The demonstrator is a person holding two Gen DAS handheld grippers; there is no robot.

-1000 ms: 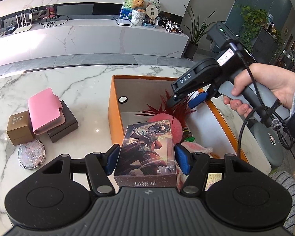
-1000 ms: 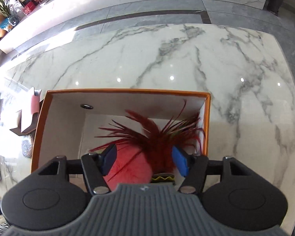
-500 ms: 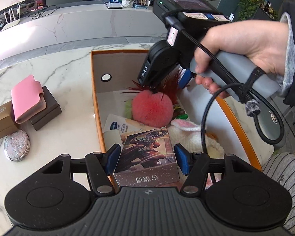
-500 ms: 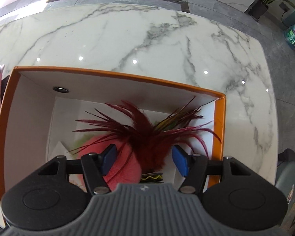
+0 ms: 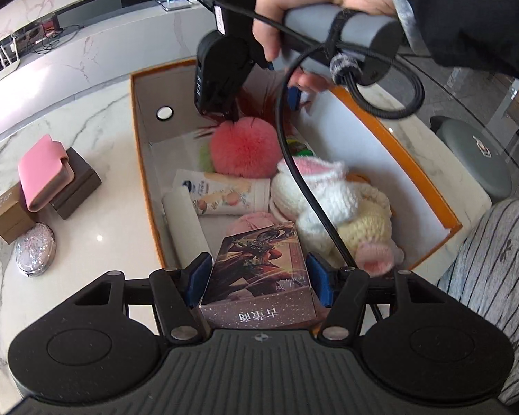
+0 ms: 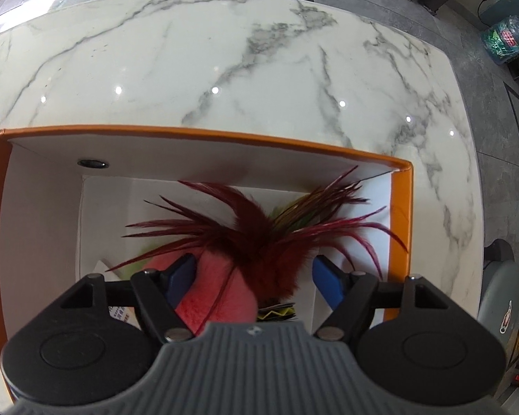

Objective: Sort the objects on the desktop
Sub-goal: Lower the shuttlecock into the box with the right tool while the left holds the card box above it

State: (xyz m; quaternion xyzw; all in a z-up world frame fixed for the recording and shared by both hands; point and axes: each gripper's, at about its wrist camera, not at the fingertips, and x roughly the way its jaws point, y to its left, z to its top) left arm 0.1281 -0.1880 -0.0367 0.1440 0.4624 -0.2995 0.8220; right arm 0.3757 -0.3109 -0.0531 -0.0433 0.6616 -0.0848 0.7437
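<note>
An illustrated card box (image 5: 259, 269) is being held tilted over the near end of the orange box (image 5: 411, 159); a pink pompom with red feathers (image 6: 256, 242) is lying at its far end.

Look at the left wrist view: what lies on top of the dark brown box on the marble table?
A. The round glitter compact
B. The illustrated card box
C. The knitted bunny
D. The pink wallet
D: the pink wallet rests on the dark brown box, left of the orange box; the glitter compact lies on the marble.
</note>
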